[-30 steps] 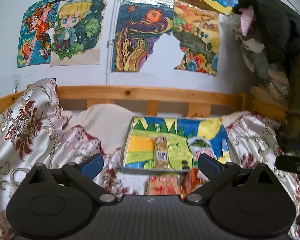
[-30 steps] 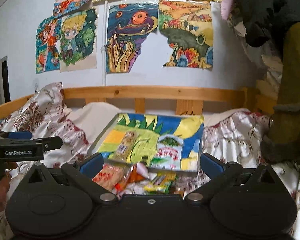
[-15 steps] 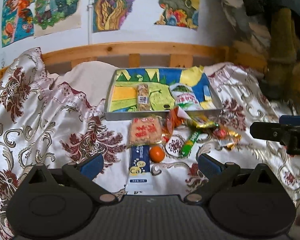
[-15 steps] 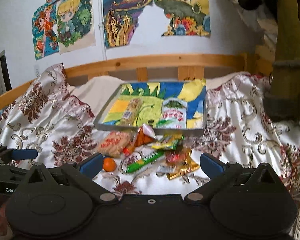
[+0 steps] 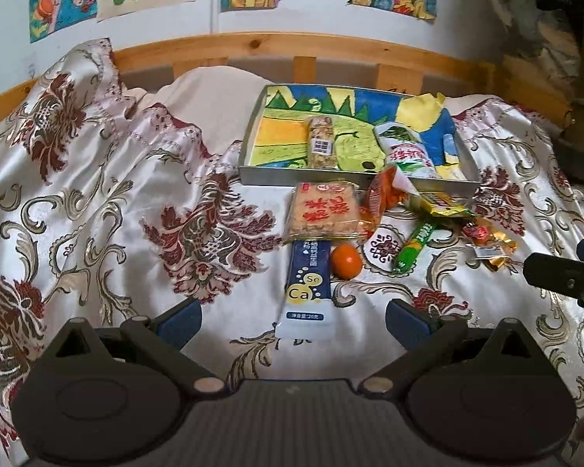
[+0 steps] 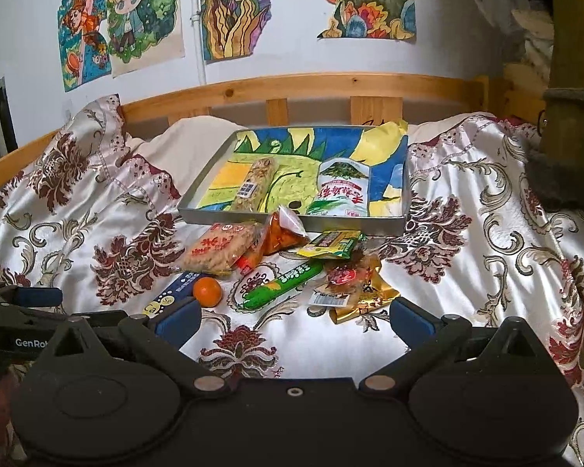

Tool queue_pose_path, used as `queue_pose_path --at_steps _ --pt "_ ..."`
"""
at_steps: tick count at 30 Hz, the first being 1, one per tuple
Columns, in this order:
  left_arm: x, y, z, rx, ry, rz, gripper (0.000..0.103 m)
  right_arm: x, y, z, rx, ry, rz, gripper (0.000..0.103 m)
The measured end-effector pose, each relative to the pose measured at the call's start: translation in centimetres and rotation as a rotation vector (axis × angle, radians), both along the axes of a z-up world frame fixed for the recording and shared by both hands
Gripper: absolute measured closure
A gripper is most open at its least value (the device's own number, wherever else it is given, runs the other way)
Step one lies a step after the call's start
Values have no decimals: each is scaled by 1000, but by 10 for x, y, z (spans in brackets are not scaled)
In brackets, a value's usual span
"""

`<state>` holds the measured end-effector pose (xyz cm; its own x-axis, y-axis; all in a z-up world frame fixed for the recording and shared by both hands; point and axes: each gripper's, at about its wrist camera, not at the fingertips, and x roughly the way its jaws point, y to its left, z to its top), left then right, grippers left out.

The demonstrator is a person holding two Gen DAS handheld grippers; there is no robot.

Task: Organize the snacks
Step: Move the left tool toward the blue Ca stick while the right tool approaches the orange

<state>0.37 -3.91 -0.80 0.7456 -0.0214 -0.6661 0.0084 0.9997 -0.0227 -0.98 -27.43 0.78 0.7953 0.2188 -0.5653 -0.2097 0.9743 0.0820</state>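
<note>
A metal tray (image 5: 253,148) (image 6: 198,198) lined with a colourful drawing lies on the bed and holds a nut bar (image 5: 321,142) (image 6: 253,186) and a white-green packet (image 5: 405,151) (image 6: 344,190). In front of it lie a cracker pack (image 5: 323,212) (image 6: 218,249), an orange bag (image 6: 282,233), a blue sachet (image 5: 306,288), a small orange (image 5: 345,260) (image 6: 207,292), a green sausage stick (image 5: 414,247) (image 6: 282,284), a yellow packet (image 6: 331,243) and gold-wrapped sweets (image 6: 354,288). My left gripper (image 5: 294,319) is open just before the blue sachet. My right gripper (image 6: 295,317) is open just before the green stick.
The snacks lie on a rumpled floral satin bedspread (image 5: 97,194). A wooden bed rail (image 5: 292,46) and a wall with drawings stand behind. Clothes and a plush pile (image 6: 564,78) sit at the right. The right gripper's finger shows at the right edge of the left wrist view (image 5: 564,272).
Both views have tilted downward and pulled back. The loose snacks in front of the tray have come fully into view. Both grippers stay open and empty.
</note>
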Motion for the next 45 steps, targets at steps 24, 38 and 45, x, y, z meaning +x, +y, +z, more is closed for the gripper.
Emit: queue_pose_path --at_steps 24,38,45 --pt "40 11 -29 -44 27 8 0 35 7 -20 -60 -22 38 1" --pt "64 1 -42 62 25 -82 1 62 19 -31 -20 7 196 1" --pt "74 3 -50 80 35 -154 2 84 31 -34 -65 1 304 3"
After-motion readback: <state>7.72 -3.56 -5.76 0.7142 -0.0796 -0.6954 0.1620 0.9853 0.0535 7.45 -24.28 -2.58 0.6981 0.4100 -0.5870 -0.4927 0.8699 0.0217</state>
